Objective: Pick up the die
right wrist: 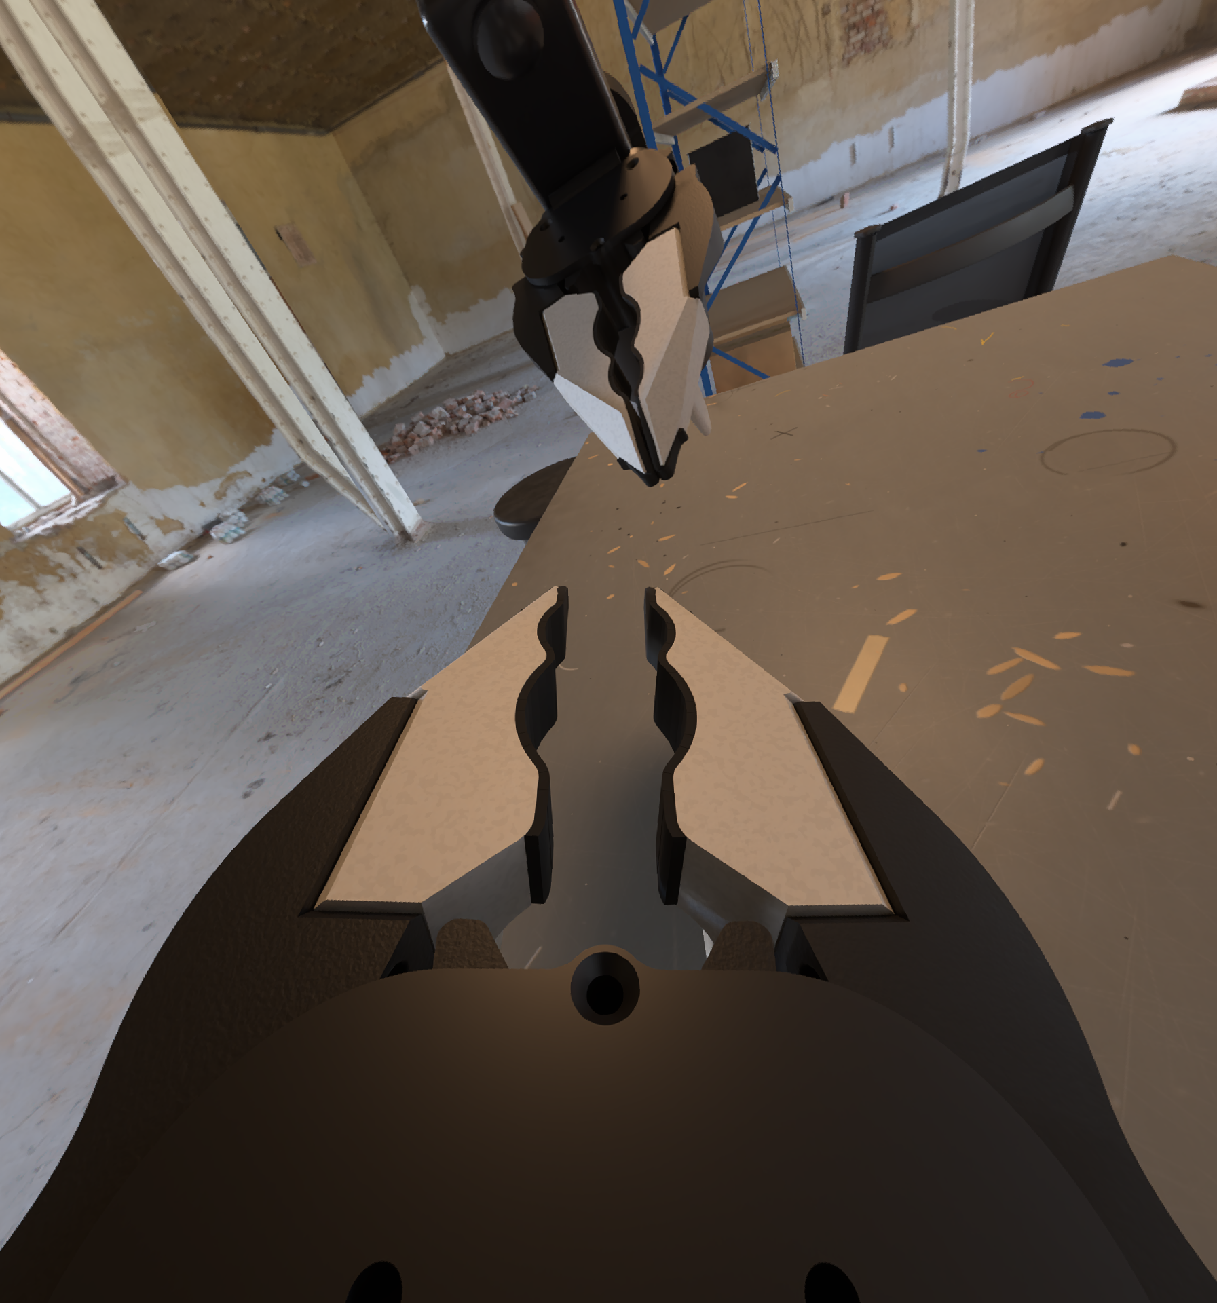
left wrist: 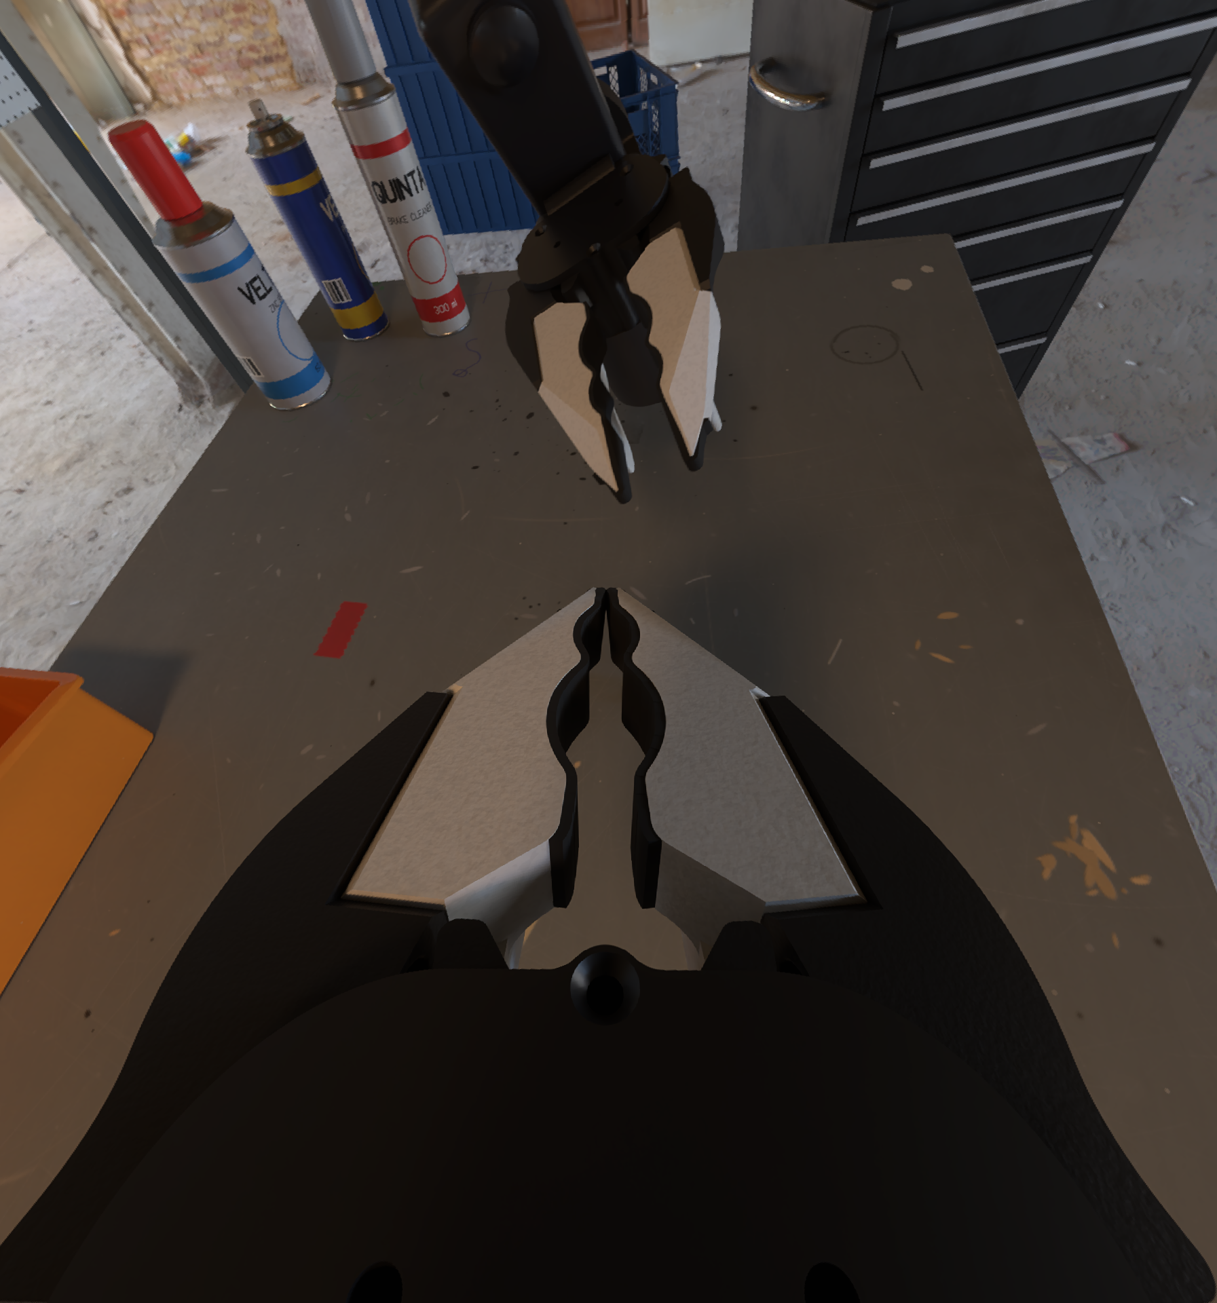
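No die shows in either view. My left gripper (left wrist: 607, 594) is shut and empty, its tips touching, and hovers over the grey worktable (left wrist: 873, 564). My right gripper (right wrist: 605, 599) is open and empty over the same table (right wrist: 979, 775), near its left edge. The two grippers face each other. The right one shows farther off in the left wrist view (left wrist: 657, 479), fingers apart and pointing down at the table. The left one shows in the right wrist view (right wrist: 656, 478), tips together.
An orange bin (left wrist: 34, 790) stands at the table's left edge. Three spray cans (left wrist: 323, 233) stand at the far left corner. A flat red mark (left wrist: 341, 629) lies on the table. A dark drawer cabinet (left wrist: 1014, 141) and a blue crate (left wrist: 450, 162) stand beyond. A chair (right wrist: 972, 240) stands past the table.
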